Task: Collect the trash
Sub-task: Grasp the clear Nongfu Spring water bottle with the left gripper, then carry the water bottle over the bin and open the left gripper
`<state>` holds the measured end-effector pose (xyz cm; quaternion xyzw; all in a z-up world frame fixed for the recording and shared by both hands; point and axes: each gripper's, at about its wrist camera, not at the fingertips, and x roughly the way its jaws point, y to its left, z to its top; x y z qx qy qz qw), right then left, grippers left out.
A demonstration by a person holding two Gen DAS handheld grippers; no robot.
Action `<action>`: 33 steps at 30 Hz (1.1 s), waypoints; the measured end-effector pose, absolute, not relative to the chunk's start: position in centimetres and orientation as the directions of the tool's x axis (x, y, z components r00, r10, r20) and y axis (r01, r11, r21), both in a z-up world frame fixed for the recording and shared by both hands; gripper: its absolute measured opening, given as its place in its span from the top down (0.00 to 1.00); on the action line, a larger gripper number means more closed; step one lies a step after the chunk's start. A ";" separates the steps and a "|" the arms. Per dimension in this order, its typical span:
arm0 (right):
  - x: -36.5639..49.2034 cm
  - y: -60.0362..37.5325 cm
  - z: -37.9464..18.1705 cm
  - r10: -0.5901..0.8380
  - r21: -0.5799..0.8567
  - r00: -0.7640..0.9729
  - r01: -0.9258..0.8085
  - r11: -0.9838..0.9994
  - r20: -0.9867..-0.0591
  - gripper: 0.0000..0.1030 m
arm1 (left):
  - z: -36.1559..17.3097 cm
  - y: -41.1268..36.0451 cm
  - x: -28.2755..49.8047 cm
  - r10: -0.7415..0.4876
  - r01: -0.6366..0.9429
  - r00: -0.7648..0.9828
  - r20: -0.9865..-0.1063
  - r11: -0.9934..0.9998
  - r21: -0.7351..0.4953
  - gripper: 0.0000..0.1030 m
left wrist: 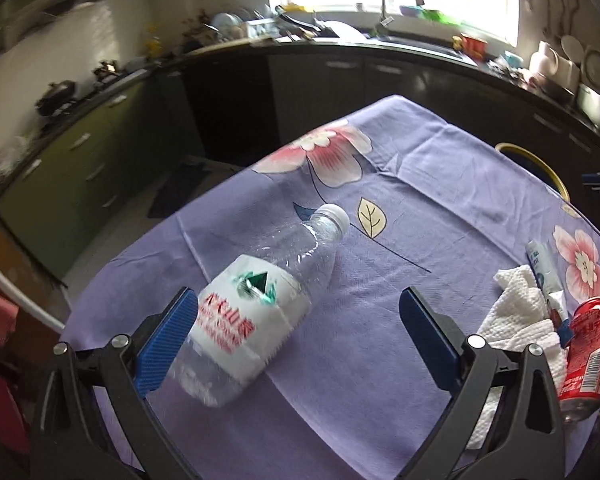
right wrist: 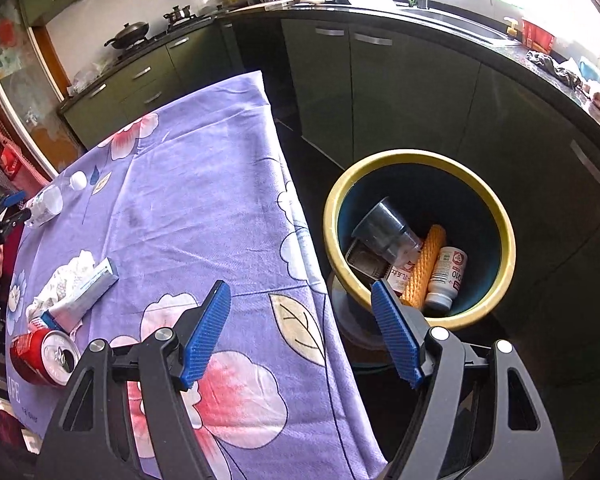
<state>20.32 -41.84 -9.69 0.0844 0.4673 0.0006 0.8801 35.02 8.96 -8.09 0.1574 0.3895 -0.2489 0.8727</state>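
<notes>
A clear plastic water bottle [left wrist: 260,312] with a white label and white cap lies on the purple flowered tablecloth [left wrist: 380,380]. My left gripper [left wrist: 299,294] is open around it: the bottle lies against the left finger and well clear of the right one. At the table's right side lie a red soda can [left wrist: 588,348], a crumpled paper towel [left wrist: 516,308] and a white tube [left wrist: 544,276]. My right gripper [right wrist: 300,285] hangs open and empty over the table's edge, beside a yellow-rimmed bin [right wrist: 420,156]. The bin holds a clear cup [right wrist: 384,228], an orange ribbed piece and a small white bottle.
Dark kitchen cabinets [right wrist: 380,92] and a counter with a sink run close behind the table and bin. A stove with a pan [right wrist: 130,34] is at the back left. The can [right wrist: 40,356], towel [right wrist: 68,276] and tube [right wrist: 88,292] lie left of the right gripper.
</notes>
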 end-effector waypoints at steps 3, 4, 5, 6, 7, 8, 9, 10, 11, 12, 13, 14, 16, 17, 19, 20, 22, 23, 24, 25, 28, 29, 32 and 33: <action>21.3 -41.7 -10.0 0.079 0.149 0.542 0.086 0.985 -0.836 0.30 | -9.0 8.8 37.5 -0.329 0.597 0.518 -0.789 0.800 0.058 0.07; 21.5 -41.6 -10.0 0.076 0.146 0.538 0.088 0.985 -0.839 0.30 | -9.3 8.7 38.3 -0.331 0.611 0.501 -0.800 0.790 0.056 0.07; 21.8 -41.5 -10.1 0.075 0.143 0.534 0.087 0.986 -0.842 0.30 | -9.6 8.7 38.8 -0.330 0.619 0.489 -0.808 0.783 0.055 0.07; 22.0 -41.4 -10.1 0.077 0.143 0.530 0.085 0.986 -0.845 0.30 | -10.0 8.6 39.5 -0.326 0.633 0.464 -0.824 0.772 0.051 0.07; 22.3 -41.3 -10.0 0.082 0.145 0.527 0.081 0.986 -0.846 0.30 | -10.3 8.4 39.9 -0.322 0.645 0.445 -0.836 0.763 0.050 0.07; 22.5 -41.2 -10.0 0.084 0.146 0.524 0.078 0.986 -0.847 0.30 | -10.7 8.3 40.4 -0.315 0.661 0.422 -0.850 0.749 0.051 0.07; 22.8 -41.1 -10.0 0.085 0.147 0.521 0.077 0.986 -0.849 0.30 | -11.0 8.3 40.6 -0.308 0.670 0.409 -0.859 0.741 0.053 0.07; 23.0 -41.0 -10.1 0.085 0.146 0.519 0.077 0.986 -0.851 0.30 | -11.3 8.3 40.7 -0.301 0.679 0.395 -0.868 0.732 0.055 0.07; 23.2 -40.9 -10.1 0.083 0.144 0.516 0.078 0.987 -0.852 0.30 | -11.6 8.3 40.8 -0.295 0.689 0.384 -0.875 0.723 0.058 0.07; 23.3 -40.8 -10.1 0.082 0.142 0.515 0.079 0.987 -0.853 0.30 | -11.9 8.2 40.9 -0.289 0.700 0.371 -0.882 0.712 0.061 0.07; 23.5 -40.7 -10.2 0.081 0.140 0.512 0.078 0.987 -0.855 0.29 | -12.1 8.1 40.9 -0.285 0.709 0.358 -0.889 0.702 0.061 0.07; 23.7 -40.5 -10.2 0.083 0.140 0.509 0.075 0.987 -0.856 0.29 | -12.4 8.0 40.9 -0.280 0.717 0.348 -0.895 0.694 0.062 0.07; 24.0 -40.1 -10.4 0.086 0.140 0.504 0.068 0.988 -0.859 0.29 | -12.9 7.9 41.0 -0.273 0.727 0.335 -0.902 0.684 0.064 0.07; 24.2 -39.9 -10.5 0.088 0.138 0.502 0.065 0.988 -0.860 0.29 | -13.1 7.9 41.0 -0.267 0.730 0.331 -0.905 0.680 0.066 0.07; 24.3 -39.5 -10.7 0.093 0.139 0.497 0.057 0.989 -0.863 0.29 | -13.4 7.9 41.1 -0.262 0.729 0.329 -0.907 0.681 0.067 0.08; 24.4 -39.4 -10.8 0.094 0.138 0.495 0.053 0.989 -0.864 0.29 | -13.5 8.0 41.1 -0.265 0.726 0.330 -0.906 0.684 0.065 0.11; 24.4 -39.2 -10.8 0.094 0.137 0.493 0.050 0.989 -0.865 0.29 | -13.4 8.1 41.1 -0.267 0.720 0.337 -0.903 0.691 0.065 0.21; 24.4 -39.1 -10.9 0.095 0.137 0.493 0.050 0.989 -0.865 0.29 | -13.4 8.2 41.1 -0.265 0.716 0.339 -0.903 0.695 0.065 0.29; 24.4 -39.1 -10.8 0.095 0.137 0.493 0.050 0.989 -0.865 0.29 | -13.4 8.3 41.1 -0.263 0.711 0.338 -0.904 0.701 0.062 0.33; 24.3 -39.1 -10.9 0.096 0.138 0.494 0.051 0.989 -0.864 0.29 | -13.4 8.3 41.0 -0.263 0.708 0.338 -0.904 0.704 0.060 0.34; 24.1 -39.1 -10.9 0.102 0.144 0.496 0.047 0.988 -0.863 0.29 | -13.3 8.4 40.7 -0.268 0.696 0.339 -0.902 0.717 0.049 0.39; 24.1 -39.1 -10.9 0.105 0.146 0.496 0.046 0.988 -0.862 0.29 | -13.2 8.5 40.6 -0.272 0.689 0.339 -0.901 0.723 0.042 0.39; 23.7 -39.2 -10.9 0.116 0.155 0.499 0.038 0.987 -0.859 0.29 | -13.1 8.3 39.9 -0.270 0.676 0.343 -0.900 0.736 0.036 0.39; 23.6 -39.2 -10.9 0.120 0.159 0.501 0.035 0.987 -0.857 0.29 | -13.0 8.3 39.6 -0.268 0.672 0.347 -0.899 0.740 0.039 0.39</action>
